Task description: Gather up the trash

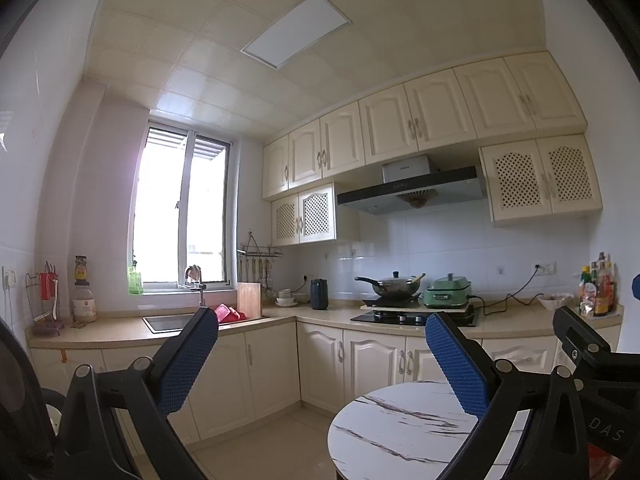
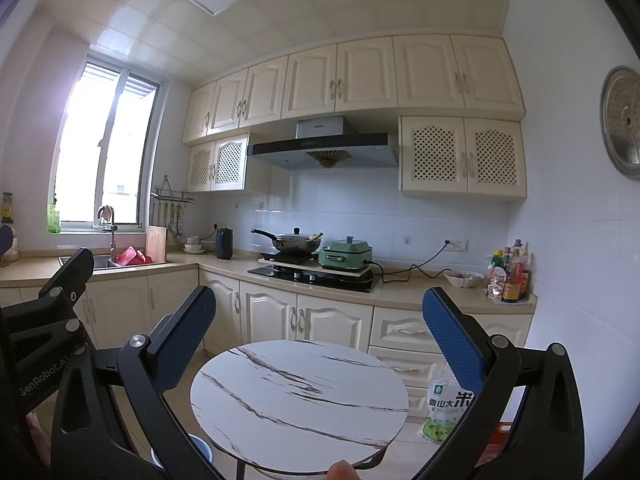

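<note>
Could not single out trash in either view; cannot tell where it lies relative to either claw, nor how it looks.

Noted left claw [image 1: 320, 336] spread wide, blue textured pads [image 1: 180, 364] well apart, gripping nothing. Noted right claw [image 2: 318, 312] likewise spread wide, pads [image 2: 452, 340] well apart, gripping nothing. Held both above the near edge of a round tabletop [image 2: 300, 400], white with dark marble veining, seen between the right claw's fingers and below the left claw's right finger.

Recorded a fingertip [image 2: 342, 470] at the near rim of the tabletop. Observed a blue round container [image 2: 200, 448] on the floor under the tabletop's left edge, only partly visible. Observed a printed rice bag [image 2: 444, 404] standing on the floor just right of the tabletop, against the cream drawers.

Beyond the tabletop: L-shaped counter [image 2: 400, 296] over cream cabinets. Directly behind, a black gas hob [image 2: 316, 278] carrying a lidded wok [image 2: 296, 242] and a green electric cooker [image 2: 346, 254], under a range hood [image 2: 324, 148]. Behind and right, a bowl [image 2: 464, 279] and a cluster of sauce bottles [image 2: 510, 276]. Behind and left, a dark kettle [image 2: 224, 244], stacked dishes, a wooden cutting board [image 2: 156, 244], a sink [image 2: 102, 262] with red items, and a bright window [image 2: 106, 148]. Round metal steamer plate [image 2: 622, 124] hung on the wall to the right.
</note>
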`<act>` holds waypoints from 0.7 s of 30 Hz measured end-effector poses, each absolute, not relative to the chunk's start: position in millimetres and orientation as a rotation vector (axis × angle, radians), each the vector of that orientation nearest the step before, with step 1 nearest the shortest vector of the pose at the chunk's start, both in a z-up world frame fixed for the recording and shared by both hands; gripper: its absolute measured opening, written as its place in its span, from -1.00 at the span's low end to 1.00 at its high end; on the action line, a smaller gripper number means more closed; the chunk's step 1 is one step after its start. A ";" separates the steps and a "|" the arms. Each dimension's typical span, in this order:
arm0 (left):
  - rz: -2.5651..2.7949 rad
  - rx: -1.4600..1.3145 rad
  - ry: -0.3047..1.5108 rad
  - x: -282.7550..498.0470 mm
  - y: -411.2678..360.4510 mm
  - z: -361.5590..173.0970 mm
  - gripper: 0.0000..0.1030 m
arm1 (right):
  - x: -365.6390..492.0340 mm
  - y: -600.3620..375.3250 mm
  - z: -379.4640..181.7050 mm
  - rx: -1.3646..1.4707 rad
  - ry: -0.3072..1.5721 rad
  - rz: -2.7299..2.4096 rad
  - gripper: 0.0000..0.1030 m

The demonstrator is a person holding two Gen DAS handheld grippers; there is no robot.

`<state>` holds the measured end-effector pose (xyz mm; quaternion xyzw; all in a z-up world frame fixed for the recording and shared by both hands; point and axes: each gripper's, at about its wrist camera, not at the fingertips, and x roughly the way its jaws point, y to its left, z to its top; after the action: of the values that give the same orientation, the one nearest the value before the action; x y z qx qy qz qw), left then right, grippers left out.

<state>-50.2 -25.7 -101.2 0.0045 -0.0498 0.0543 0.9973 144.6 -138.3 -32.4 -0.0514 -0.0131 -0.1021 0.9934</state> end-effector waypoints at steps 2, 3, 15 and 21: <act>0.108 0.009 -0.100 -48.7 -27.3 -100.3 0.99 | 143.5 -138.7 -33.1 -0.104 -0.027 -0.206 1.00; 0.108 0.008 -0.100 -50.2 -25.8 -101.2 0.99 | 143.5 -138.8 -33.1 -0.103 -0.026 -0.206 1.00; 0.107 0.008 -0.100 -49.9 -26.3 -102.0 0.99 | 142.8 -140.0 -33.3 -0.104 -0.025 -0.206 1.00; 0.106 0.008 -0.099 -52.2 -24.3 -103.9 0.99 | 143.0 -140.0 -33.0 -0.104 -0.025 -0.206 1.00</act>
<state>-52.2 -24.3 -103.9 0.0040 -0.0495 0.0531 0.9974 143.0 -140.0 -33.0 -0.0519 -0.0126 -0.1029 0.9933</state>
